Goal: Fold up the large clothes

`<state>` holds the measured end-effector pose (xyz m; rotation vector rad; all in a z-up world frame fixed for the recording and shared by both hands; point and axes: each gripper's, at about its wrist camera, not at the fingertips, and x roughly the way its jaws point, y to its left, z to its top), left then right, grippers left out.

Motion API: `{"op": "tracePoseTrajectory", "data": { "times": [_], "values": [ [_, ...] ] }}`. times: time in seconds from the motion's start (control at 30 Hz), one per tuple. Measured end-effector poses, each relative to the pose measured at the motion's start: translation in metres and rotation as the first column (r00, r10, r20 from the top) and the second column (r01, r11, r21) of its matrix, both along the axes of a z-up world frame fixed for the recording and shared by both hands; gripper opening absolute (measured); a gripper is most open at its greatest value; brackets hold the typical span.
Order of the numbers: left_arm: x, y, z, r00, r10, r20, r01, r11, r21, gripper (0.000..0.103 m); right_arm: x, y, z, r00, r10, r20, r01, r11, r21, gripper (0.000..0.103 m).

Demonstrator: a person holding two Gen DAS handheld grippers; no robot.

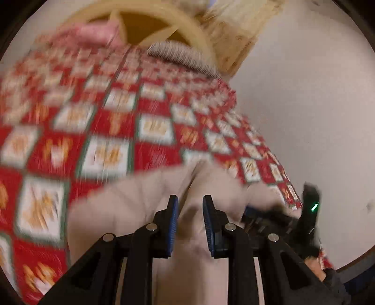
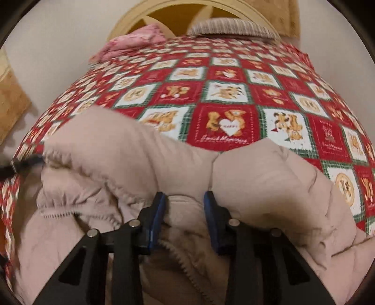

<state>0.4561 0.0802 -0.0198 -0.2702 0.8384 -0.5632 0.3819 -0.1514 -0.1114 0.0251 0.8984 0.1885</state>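
Note:
A beige puffy jacket (image 1: 131, 211) (image 2: 131, 150) lies bunched at the near edge of a bed with a red checked bear quilt (image 1: 105, 131) (image 2: 227, 93). My left gripper (image 1: 190, 199) is shut on a raised fold of the jacket that fills the narrow gap between its blue pads; this view is blurred. My right gripper (image 2: 184, 196) stands a little wider, and a thick roll of the jacket near its zipper edge sits pressed between its pads. The right gripper's black body with a green light (image 1: 310, 206) shows at the right in the left wrist view.
A yellow-cream headboard (image 1: 164, 21) (image 2: 187, 9) stands at the far end of the bed. Against it lie a pink cloth (image 2: 133, 44) and a striped beige pillow (image 2: 232, 27). Light wooden furniture (image 1: 239, 30) (image 2: 11, 98) flanks the bed, with pale floor (image 1: 304, 105) beside it.

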Motion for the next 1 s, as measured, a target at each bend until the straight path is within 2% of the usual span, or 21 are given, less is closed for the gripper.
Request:
{"op": "tracePoseTrajectory", "data": {
  "times": [0.07, 0.13, 0.2, 0.23, 0.3, 0.33, 0.37, 0.4, 0.5, 0.53, 0.57, 0.67, 0.7, 0.73, 0.77, 0.83, 0.87, 0.9, 0.97, 1.0],
  "values": [
    [0.008, -0.026, 0.024, 0.998, -0.044, 0.054, 0.044, 0.999, 0.014, 0.022, -0.001, 0.0, -0.003, 1.0, 0.011, 0.014, -0.011, 1.0, 0.001, 0.038],
    [0.026, -0.063, 0.034, 0.995, -0.091, 0.036, 0.091, 0.996, -0.003, 0.023, -0.003, 0.002, -0.004, 0.999, 0.022, 0.023, -0.022, 1.0, 0.01, 0.039],
    [0.04, -0.09, 0.026, 0.994, -0.108, -0.004, 0.108, 0.994, 0.035, 0.023, -0.004, -0.002, -0.005, 0.999, 0.027, 0.027, -0.028, 0.999, 0.032, 0.039],
    [0.046, -0.108, 0.013, 0.994, -0.106, -0.023, 0.108, 0.99, 0.089, 0.023, -0.002, 0.002, -0.003, 0.999, 0.028, 0.027, -0.029, 0.999, 0.044, 0.039],
    [0.046, -0.118, -0.01, 0.994, -0.088, -0.062, 0.097, 0.983, 0.153, 0.023, -0.003, -0.001, -0.003, 0.999, 0.034, 0.028, -0.036, 0.997, 0.071, 0.039],
    [0.044, -0.117, -0.032, 0.993, -0.052, -0.102, 0.071, 0.978, 0.196, 0.023, -0.004, -0.002, -0.003, 0.999, 0.037, 0.03, -0.04, 0.996, 0.083, 0.039],
    [0.041, -0.113, -0.042, 0.993, -0.032, -0.11, 0.055, 0.975, 0.217, 0.023, -0.004, -0.003, -0.003, 0.999, 0.043, 0.033, -0.046, 0.994, 0.1, 0.039],
    [0.035, -0.103, -0.058, 0.996, -0.017, -0.093, 0.036, 0.978, 0.205, 0.023, -0.005, -0.005, -0.002, 0.998, 0.053, 0.04, -0.058, 0.991, 0.124, 0.039],
    [0.027, -0.079, -0.075, 0.994, 0.018, -0.111, -0.009, 0.997, 0.079, 0.021, -0.006, -0.007, -0.001, 0.996, 0.07, 0.053, -0.077, 0.984, 0.158, 0.039],
    [0.024, -0.075, -0.08, 0.993, 0.043, -0.112, -0.035, 0.997, 0.065, 0.018, -0.006, -0.006, 0.0, 0.996, 0.072, 0.056, -0.08, 0.985, 0.152, 0.039],
    [0.021, -0.077, -0.081, 0.994, 0.054, -0.098, -0.046, 0.996, 0.081, 0.018, -0.006, -0.004, 0.0, 0.996, 0.073, 0.058, -0.08, 0.987, 0.142, 0.039],
    [0.012, -0.095, -0.082, 0.998, 0.055, -0.033, -0.047, 0.976, 0.212, 0.018, -0.009, -0.008, 0.008, 0.997, 0.049, 0.066, -0.059, 0.985, 0.16, 0.039],
    [0.012, -0.098, -0.083, 0.998, 0.053, -0.029, -0.045, 0.972, 0.231, 0.018, -0.012, -0.013, 0.014, 0.997, 0.03, 0.072, -0.043, 0.981, 0.189, 0.04],
    [0.013, -0.097, -0.083, 0.998, 0.053, -0.032, -0.044, 0.973, 0.228, 0.018, -0.018, -0.022, 0.024, 0.995, -0.007, 0.095, -0.016, 0.971, 0.239, 0.043],
    [0.015, -0.094, -0.085, 0.998, 0.053, -0.037, -0.043, 0.975, 0.218, 0.018, -0.022, -0.028, 0.031, 0.993, -0.035, 0.109, 0.006, 0.968, 0.25, 0.043],
    [0.015, -0.092, -0.086, 0.998, 0.05, -0.041, -0.041, 0.977, 0.208, 0.017, -0.026, -0.035, 0.04, 0.988, -0.111, 0.106, 0.09, 0.979, 0.181, 0.042],
    [0.016, -0.093, -0.086, 0.998, 0.05, -0.039, -0.041, 0.976, 0.212, 0.017, -0.023, -0.039, 0.038, 0.985, -0.154, 0.073, 0.147, 0.984, 0.099, 0.041],
    [0.016, -0.094, -0.086, 0.998, 0.049, -0.034, -0.04, 0.975, 0.22, 0.017, -0.02, -0.042, 0.033, 0.985, -0.168, 0.044, 0.165, 0.984, 0.062, 0.041],
    [0.014, -0.096, -0.086, 0.999, 0.044, -0.026, -0.037, 0.972, 0.232, 0.017, -0.013, -0.048, 0.016, 0.987, -0.162, -0.021, 0.163, 0.986, 0.043, 0.038],
    [0.013, -0.097, -0.085, 0.999, 0.043, -0.024, -0.036, 0.971, 0.235, 0.017, -0.012, -0.051, 0.012, 0.987, -0.157, -0.017, 0.158, 0.986, 0.059, 0.038]
  ]
}}
